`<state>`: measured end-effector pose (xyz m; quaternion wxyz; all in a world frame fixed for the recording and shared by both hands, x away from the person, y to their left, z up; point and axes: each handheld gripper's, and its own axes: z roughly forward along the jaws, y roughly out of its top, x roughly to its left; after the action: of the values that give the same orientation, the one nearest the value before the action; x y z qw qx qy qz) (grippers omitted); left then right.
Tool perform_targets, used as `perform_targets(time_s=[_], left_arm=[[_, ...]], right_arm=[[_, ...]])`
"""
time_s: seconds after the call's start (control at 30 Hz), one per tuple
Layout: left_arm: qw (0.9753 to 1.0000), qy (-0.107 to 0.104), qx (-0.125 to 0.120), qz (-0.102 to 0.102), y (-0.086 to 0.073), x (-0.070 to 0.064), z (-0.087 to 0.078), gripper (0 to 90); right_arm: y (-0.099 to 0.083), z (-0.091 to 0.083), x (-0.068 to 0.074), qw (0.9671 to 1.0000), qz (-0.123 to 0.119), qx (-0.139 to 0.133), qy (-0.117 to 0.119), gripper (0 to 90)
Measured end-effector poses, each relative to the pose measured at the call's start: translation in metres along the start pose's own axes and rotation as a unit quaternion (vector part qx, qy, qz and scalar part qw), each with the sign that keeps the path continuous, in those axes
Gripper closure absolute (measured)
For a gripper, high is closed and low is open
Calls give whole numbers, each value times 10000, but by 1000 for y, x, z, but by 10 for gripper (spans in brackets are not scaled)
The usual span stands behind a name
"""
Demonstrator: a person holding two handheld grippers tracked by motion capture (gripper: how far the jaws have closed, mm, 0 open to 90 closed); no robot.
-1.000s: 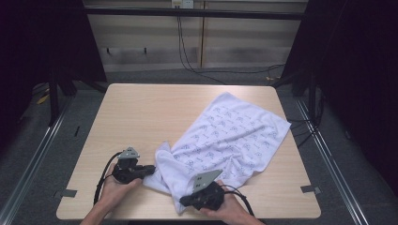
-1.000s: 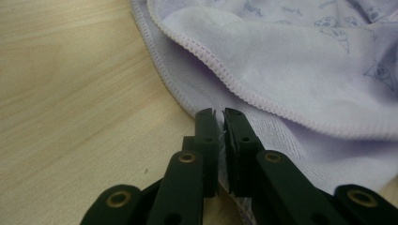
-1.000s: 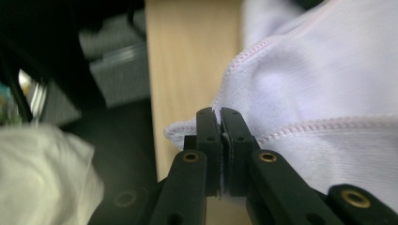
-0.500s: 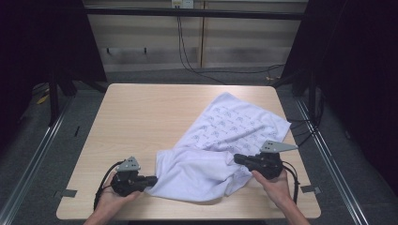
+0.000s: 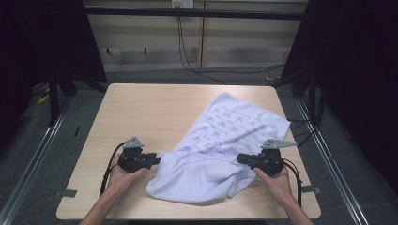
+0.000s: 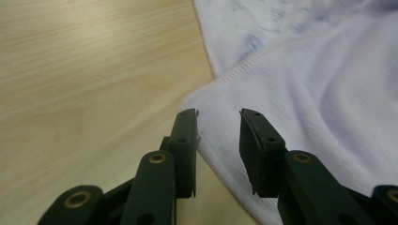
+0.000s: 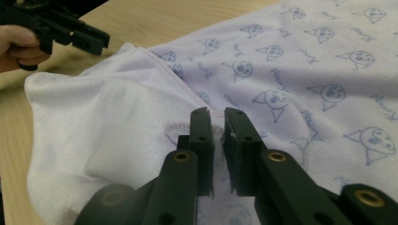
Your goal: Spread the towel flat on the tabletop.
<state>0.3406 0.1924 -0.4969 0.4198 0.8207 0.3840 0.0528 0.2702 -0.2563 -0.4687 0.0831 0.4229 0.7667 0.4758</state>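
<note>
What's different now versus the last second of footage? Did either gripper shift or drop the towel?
The right gripper swept from the near middle out to the right, drawing the towel's folded plain side open; its jaws are nearly shut on the hem. The left gripper slid slightly nearer; its jaws stand open over the towel's corner. The far patterned end stayed on the table.

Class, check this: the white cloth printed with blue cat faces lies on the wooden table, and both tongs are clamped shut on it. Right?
Not quite. The left tongs are open over the cloth's hem, as the left gripper view shows. The right tongs pinch it.
</note>
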Motion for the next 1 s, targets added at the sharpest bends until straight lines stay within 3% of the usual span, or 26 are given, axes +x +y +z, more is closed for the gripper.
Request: perform_targets(time_s=[0.1,0.2,0.27,0.33,0.43,0.53,0.63,0.73,0.8,0.9,0.93,1.0], left_arm=[[9999,-24,-45,-134,2,3,8,621],[9999,31,17,150,1,-1,15,591],[10000,-16,9,94,2,-4,18,591],[9995,30,52,299,2,-8,20,645],[9993,-63,145,353,2,-12,19,841],[9995,-118,26,297,3,-12,12,883],[9989,-240,-361,180,5,-12,-8,887],[9954,-477,-836,9,5,-15,-35,887],[9930,-536,-1050,120,4,-23,-53,888],[9868,-788,-1396,242,-1,-41,-83,888],[9847,-892,-1469,295,-4,-48,-92,888],[9828,-1001,-1501,395,-11,-59,-106,888]], right_arm=[[-2,0,1,10000,-39,46,-23,706],[-3,1,3,9999,-111,95,74,660],[-3,4,3,9997,-133,172,132,626],[-3,7,4,9995,-191,207,154,601],[-3,11,7,9991,-262,306,146,586],[-2,13,10,9989,-302,335,121,736],[4,5,12,9994,-296,65,191,822],[13,-13,13,9988,-185,-274,373,841],[17,-29,18,9978,-156,-488,426,843],[19,-50,32,9956,-281,-719,528,844],[19,-60,39,9946,-331,-795,580,845],[17,-73,50,9926,-433,-897,697,845]])
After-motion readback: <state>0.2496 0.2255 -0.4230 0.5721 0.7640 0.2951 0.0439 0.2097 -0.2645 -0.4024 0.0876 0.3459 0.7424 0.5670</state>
